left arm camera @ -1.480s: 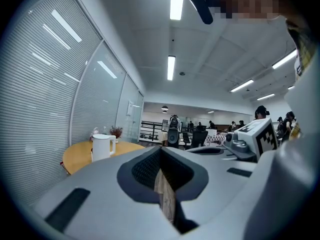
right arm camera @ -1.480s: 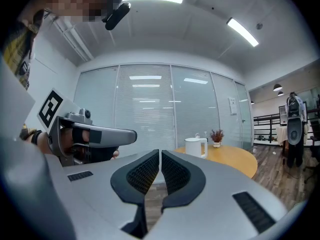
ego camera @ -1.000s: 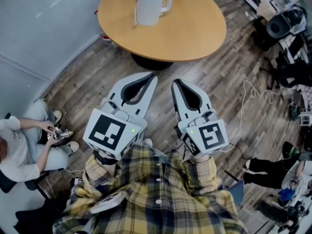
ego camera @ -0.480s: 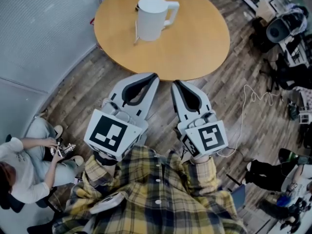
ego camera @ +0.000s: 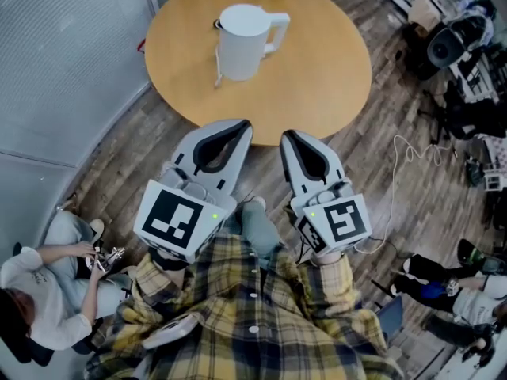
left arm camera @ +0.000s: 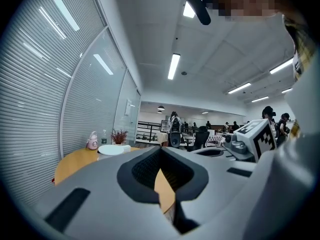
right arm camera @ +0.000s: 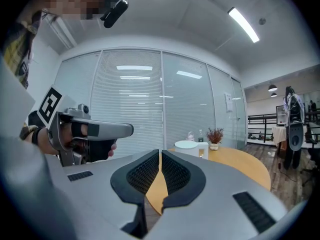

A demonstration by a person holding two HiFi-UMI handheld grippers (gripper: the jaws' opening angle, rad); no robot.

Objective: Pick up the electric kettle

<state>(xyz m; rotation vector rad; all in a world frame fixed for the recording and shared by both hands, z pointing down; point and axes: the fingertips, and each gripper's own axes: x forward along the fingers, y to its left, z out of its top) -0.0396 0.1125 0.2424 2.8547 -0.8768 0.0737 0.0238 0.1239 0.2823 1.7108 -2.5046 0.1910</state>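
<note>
Yet to reach and lift kettle (ego camera: pixel 238 44) on worktop (ego camera: pixel 321 70), well ahead of left gripper (ego camera: pixel 244 125), right gripper (ego camera: pixel 287 134); jaws pressed together, empty.

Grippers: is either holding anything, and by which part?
Nothing is held. The left gripper and right gripper are shut and empty; the kettle stands untouched on the table.

Head view tally.

- One round wooden table (ego camera: pixel 333 77), upper centre.
- One white plastic electric kettle (ego camera: pixel 240 44) on it.
- Two grey two-jaw grippers, mid-frame: left gripper (ego camera: pixel 246 123), right gripper (ego camera: pixel 285 133).
- Two seated people: one lower left (ego camera: pixel 36 291), one lower right (ego camera: pixel 432 269).
- One loose white cable (ego camera: pixel 394 188), right side.
</note>
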